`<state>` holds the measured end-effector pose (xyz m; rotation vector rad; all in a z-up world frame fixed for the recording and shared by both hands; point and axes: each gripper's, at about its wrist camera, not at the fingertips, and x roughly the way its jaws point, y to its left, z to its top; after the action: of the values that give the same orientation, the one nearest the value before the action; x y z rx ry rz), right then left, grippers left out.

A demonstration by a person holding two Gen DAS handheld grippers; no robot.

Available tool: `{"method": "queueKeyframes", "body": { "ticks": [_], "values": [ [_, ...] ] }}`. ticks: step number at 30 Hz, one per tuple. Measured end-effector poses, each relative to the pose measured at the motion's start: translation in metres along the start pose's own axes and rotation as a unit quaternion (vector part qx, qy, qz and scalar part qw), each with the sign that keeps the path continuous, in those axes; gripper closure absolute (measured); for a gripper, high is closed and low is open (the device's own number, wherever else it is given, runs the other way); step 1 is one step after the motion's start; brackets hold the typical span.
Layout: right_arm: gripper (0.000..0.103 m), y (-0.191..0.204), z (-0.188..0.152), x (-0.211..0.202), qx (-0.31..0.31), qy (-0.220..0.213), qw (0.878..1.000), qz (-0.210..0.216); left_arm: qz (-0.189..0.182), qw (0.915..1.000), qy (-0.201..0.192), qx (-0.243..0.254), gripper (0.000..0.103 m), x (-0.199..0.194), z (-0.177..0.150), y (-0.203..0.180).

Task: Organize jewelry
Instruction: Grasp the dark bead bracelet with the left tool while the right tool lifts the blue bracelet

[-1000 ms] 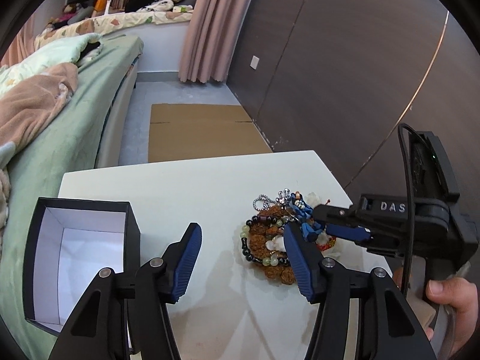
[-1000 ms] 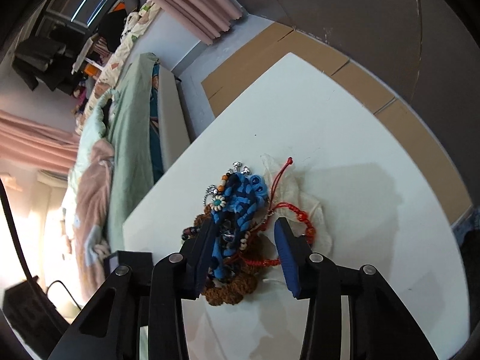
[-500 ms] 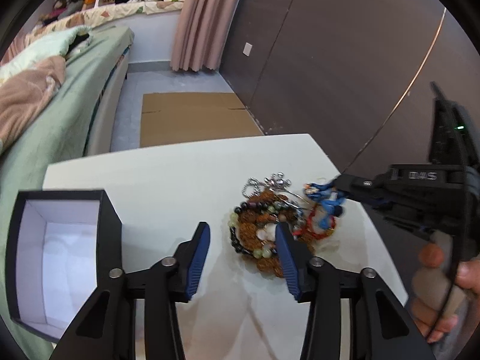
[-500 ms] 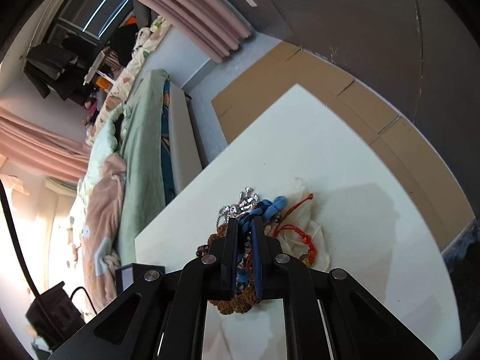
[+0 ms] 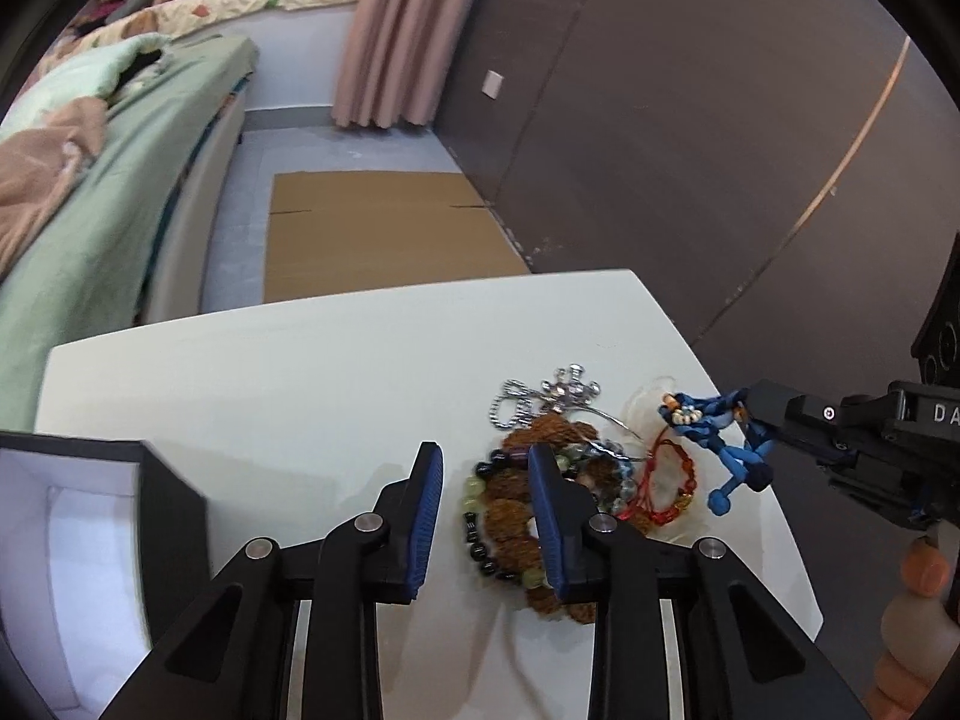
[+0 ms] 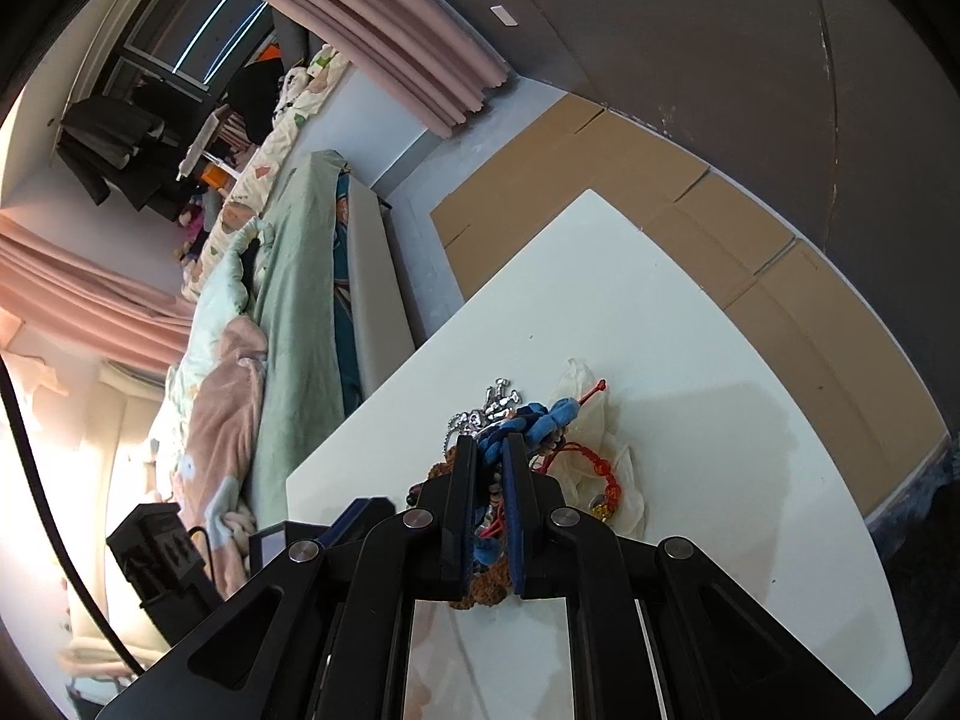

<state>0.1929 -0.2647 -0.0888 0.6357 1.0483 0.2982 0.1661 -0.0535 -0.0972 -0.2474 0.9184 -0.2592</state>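
A pile of jewelry (image 5: 558, 480) lies on the white table (image 5: 270, 372): brown bead bracelets, a black and green bead string, a silver chain (image 5: 552, 396) and a red cord bracelet (image 5: 666, 480). My right gripper (image 6: 489, 450) is shut on a blue braided bracelet (image 6: 540, 417) and holds it lifted above the pile's right side; it also shows in the left wrist view (image 5: 714, 438). My left gripper (image 5: 486, 480) is open and empty, just above the pile's left edge. An open black box with white lining (image 5: 90, 540) stands at the left.
The table's right edge (image 5: 750, 450) is close to the pile. A bed with green and pink bedding (image 5: 90, 168) is beyond the table at the left. Flat cardboard (image 5: 372, 240) lies on the floor by a dark wall (image 5: 690, 120).
My right gripper shut on the blue bracelet and lifted it up and right off the pile. My left gripper narrowed somewhat and stayed open near the pile.
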Motion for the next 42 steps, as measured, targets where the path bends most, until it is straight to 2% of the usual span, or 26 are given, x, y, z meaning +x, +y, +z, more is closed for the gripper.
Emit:
{"method": "queueKeyframes", "body": {
  "ticks": [6,11,12,13,22,29,33,39,42],
  "values": [
    [0.093,0.000,-0.002,0.000,0.001,0.001,1.000,-0.003,0.005,0.9996,0.027,0.009,0.072,0.021,-0.004,0.000],
    [0.093,-0.002,-0.002,-0.001,0.004,0.000,1.000,-0.004,0.001,0.9996,0.025,0.012,0.072,0.026,-0.005,0.001],
    [0.093,-0.002,-0.002,-0.001,0.004,0.001,1.000,-0.004,-0.006,0.9996,0.026,0.009,0.081,0.026,-0.005,0.001],
    [0.093,-0.002,-0.002,-0.001,0.004,0.001,1.000,-0.004,-0.017,0.9995,0.028,0.004,0.084,0.026,-0.005,0.003],
    [0.093,-0.003,-0.001,-0.002,0.004,0.001,1.000,-0.006,-0.029,0.9994,0.019,-0.008,0.084,0.009,-0.004,0.004],
    [0.093,-0.003,0.000,-0.001,0.000,0.007,1.000,-0.011,-0.052,0.9972,0.046,-0.028,0.084,0.013,-0.006,0.012],
    [0.093,-0.001,0.000,-0.001,-0.001,0.007,1.000,-0.011,-0.069,0.9958,0.044,-0.040,0.084,0.010,-0.003,0.015],
    [0.093,0.001,-0.001,-0.001,-0.003,0.008,1.000,-0.012,-0.075,0.9956,0.038,-0.040,0.084,0.008,-0.003,0.015],
    [0.093,0.001,-0.002,-0.002,-0.005,0.008,1.000,-0.011,-0.079,0.9956,0.031,-0.040,0.088,0.004,-0.002,0.014]
  ]
}}
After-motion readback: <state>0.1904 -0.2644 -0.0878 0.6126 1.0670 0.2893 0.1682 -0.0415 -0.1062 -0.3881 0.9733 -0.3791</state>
